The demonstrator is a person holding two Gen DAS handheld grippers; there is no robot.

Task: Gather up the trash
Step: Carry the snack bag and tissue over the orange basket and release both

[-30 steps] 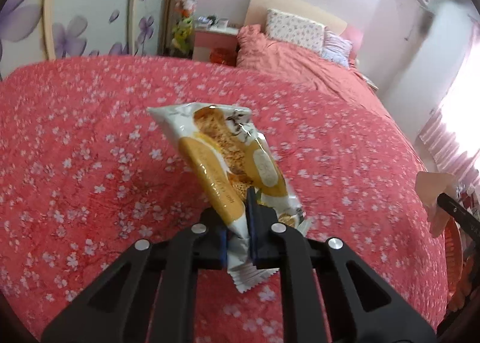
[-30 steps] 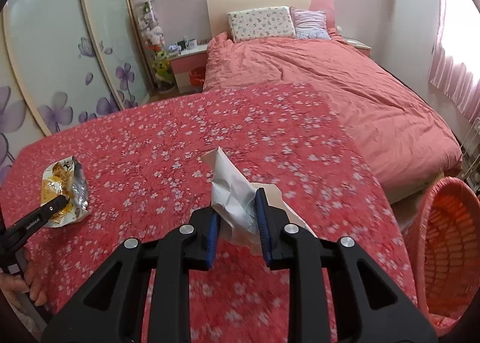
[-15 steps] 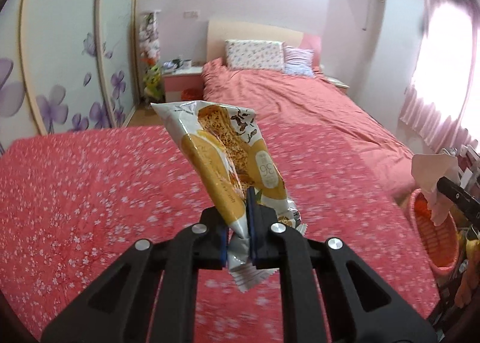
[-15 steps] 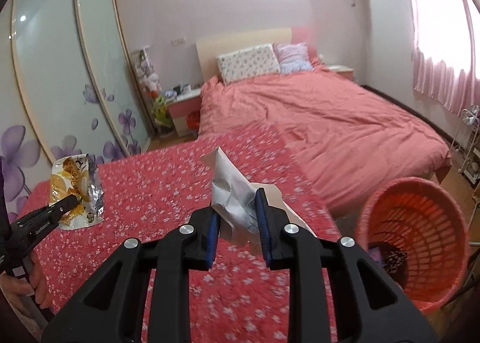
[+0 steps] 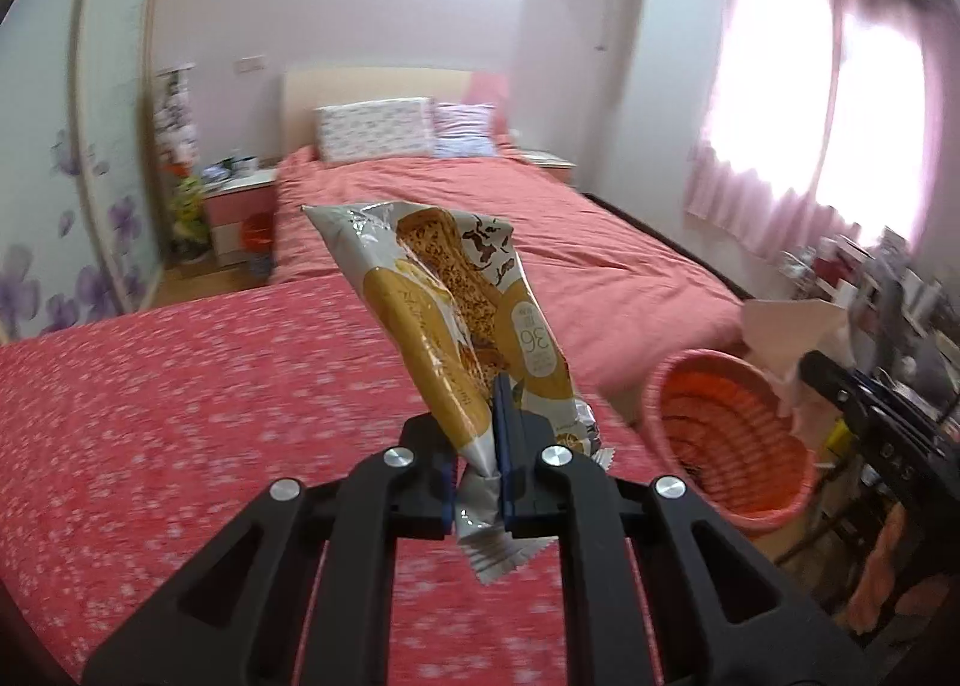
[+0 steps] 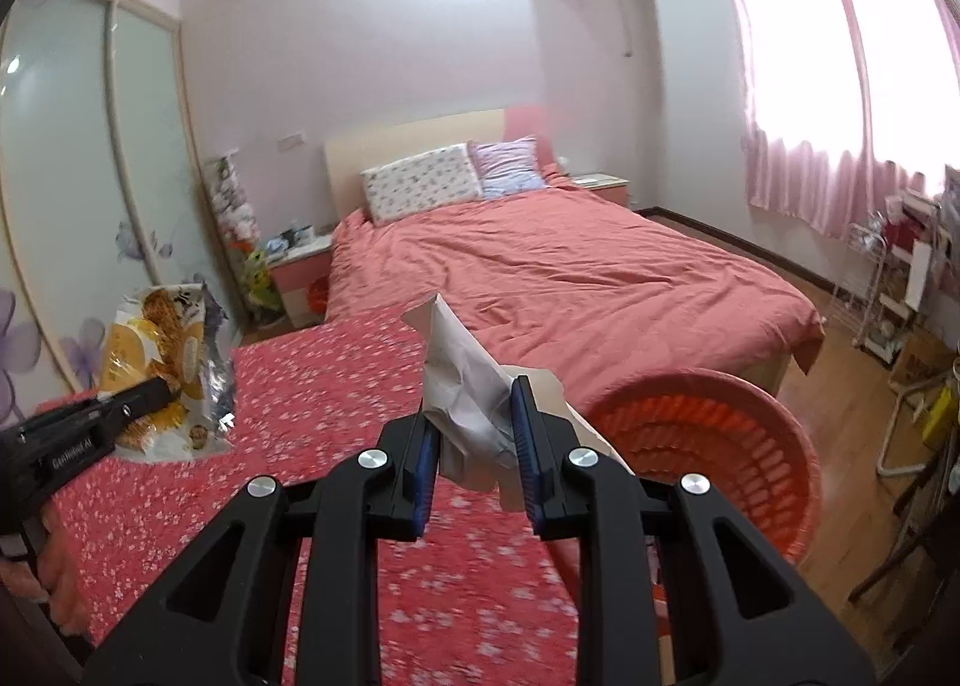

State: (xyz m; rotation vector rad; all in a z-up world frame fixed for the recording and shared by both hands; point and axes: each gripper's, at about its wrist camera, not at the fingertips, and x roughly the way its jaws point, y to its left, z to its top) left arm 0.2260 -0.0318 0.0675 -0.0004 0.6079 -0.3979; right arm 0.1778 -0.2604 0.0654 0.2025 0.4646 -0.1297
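Left tool [image 5: 480, 476] clamped on snack wrapper [image 5: 456, 302], held up over near red floral bed [image 5: 180, 416]. Right tool [image 6: 474, 446] grips crumpled paper [image 6: 462, 386], just left of orange basket [image 6: 708, 446] on floor, right.

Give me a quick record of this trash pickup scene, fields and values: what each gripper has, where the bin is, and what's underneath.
left gripper: shut on the snack wrapper, held upright above the bedspread
right gripper: shut on the crumpled paper
basket: orange, on the floor beside the bed, open top; contents not clear
surface below: red floral bedspread
trash in basket yet: neither held item
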